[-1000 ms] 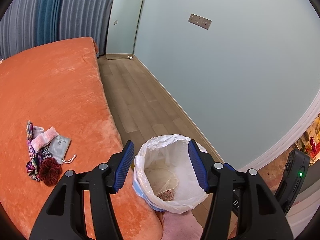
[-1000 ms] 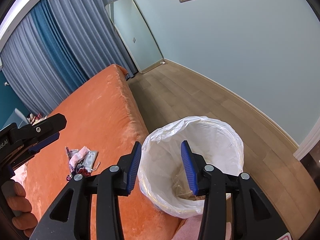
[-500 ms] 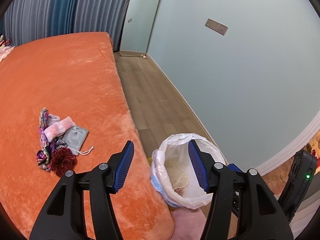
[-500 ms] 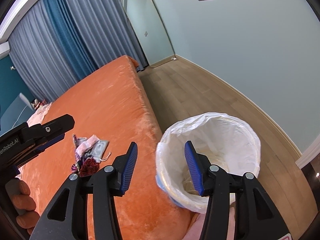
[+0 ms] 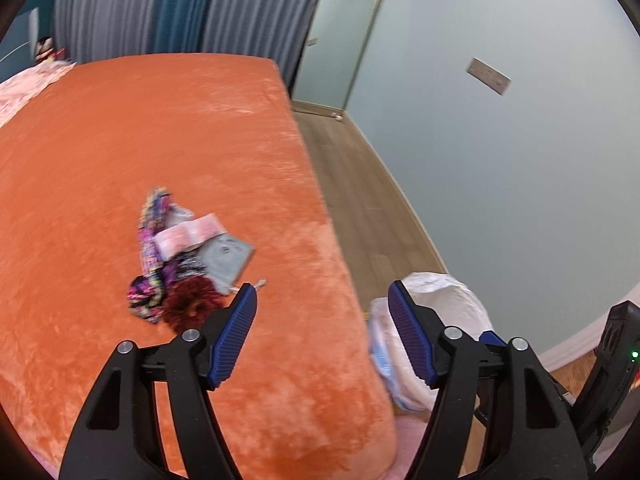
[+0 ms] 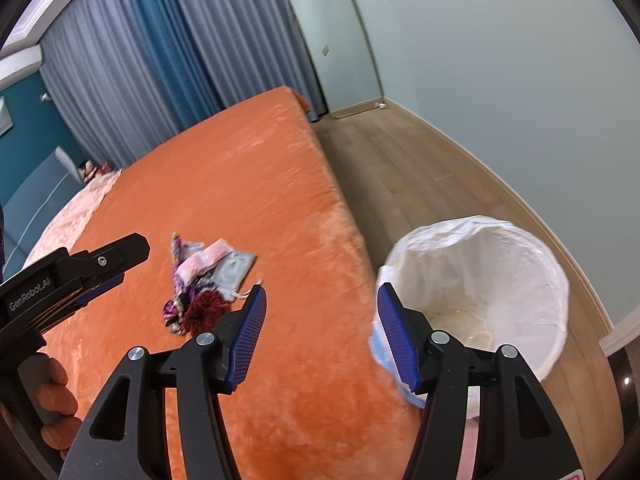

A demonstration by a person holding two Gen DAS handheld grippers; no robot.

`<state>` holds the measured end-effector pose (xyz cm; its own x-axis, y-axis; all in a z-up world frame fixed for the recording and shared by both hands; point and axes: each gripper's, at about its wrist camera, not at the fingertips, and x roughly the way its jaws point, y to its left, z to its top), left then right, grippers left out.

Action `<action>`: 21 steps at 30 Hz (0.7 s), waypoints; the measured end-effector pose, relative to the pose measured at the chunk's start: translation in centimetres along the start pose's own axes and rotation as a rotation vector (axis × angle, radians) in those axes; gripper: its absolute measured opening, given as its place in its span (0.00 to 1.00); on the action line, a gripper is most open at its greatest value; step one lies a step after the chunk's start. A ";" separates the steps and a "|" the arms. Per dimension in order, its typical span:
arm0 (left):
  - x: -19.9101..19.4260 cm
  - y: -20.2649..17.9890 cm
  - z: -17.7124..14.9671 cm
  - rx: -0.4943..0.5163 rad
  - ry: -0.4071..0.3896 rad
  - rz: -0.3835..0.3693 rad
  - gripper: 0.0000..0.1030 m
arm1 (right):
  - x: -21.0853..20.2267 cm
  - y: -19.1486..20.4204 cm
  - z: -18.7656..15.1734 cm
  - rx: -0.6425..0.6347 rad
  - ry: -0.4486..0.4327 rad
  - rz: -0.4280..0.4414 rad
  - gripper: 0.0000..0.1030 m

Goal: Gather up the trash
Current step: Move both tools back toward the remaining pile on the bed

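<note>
A small pile of trash lies on the orange bed (image 5: pixel 120 152): a colourful patterned cloth strip (image 5: pixel 150 236), a pink wrapper (image 5: pixel 186 236), a grey drawstring pouch (image 5: pixel 226 256) and a dark red fuzzy ball (image 5: pixel 190 306). The same pile shows in the right wrist view (image 6: pixel 208 280). A white-lined trash bin (image 6: pixel 480 280) stands on the floor by the bed's edge, partly hidden in the left wrist view (image 5: pixel 436 320). My left gripper (image 5: pixel 322 332) is open and empty, just short of the pile. My right gripper (image 6: pixel 320 336) is open and empty above the bed edge beside the bin.
Wooden floor (image 6: pixel 400 168) runs between the bed and the pale blue wall. A leaning mirror (image 6: pixel 332 40) and blue-grey curtains (image 6: pixel 140 60) stand at the far end. Pale pink bedding (image 5: pixel 24 88) lies at the far left. The left gripper body also shows in the right wrist view (image 6: pixel 72 276).
Both grippers have swung left, away from the bin and toward the pile on the bed. The pile is nearer the middle of both views. Both stay open and empty.
</note>
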<state>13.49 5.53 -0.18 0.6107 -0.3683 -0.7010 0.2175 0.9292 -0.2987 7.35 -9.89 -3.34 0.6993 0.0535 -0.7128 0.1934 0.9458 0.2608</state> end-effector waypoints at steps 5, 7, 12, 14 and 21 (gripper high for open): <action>0.0 4.5 -0.5 -0.053 0.004 0.061 0.67 | 2.1 3.3 -1.1 -0.058 0.044 0.026 0.55; 0.1 6.3 -0.6 -0.080 0.011 0.083 0.67 | 3.1 4.7 -1.5 -0.075 0.064 0.039 0.55; 0.8 11.6 -1.3 -0.140 0.039 0.160 0.68 | 6.1 8.0 -2.5 -0.102 0.118 0.072 0.55; 1.5 13.7 -1.7 -0.166 0.056 0.185 0.68 | 7.6 9.2 -3.0 -0.111 0.143 0.085 0.55; 5.3 19.0 -2.1 -0.229 0.139 0.218 0.68 | 13.1 12.8 -4.4 -0.120 0.228 0.120 0.55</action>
<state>19.29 21.15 -10.94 0.5112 -0.1768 -0.8411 -0.0929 0.9615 -0.2586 15.94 4.34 -12.22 0.5372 0.2251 -0.8128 0.0265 0.9588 0.2830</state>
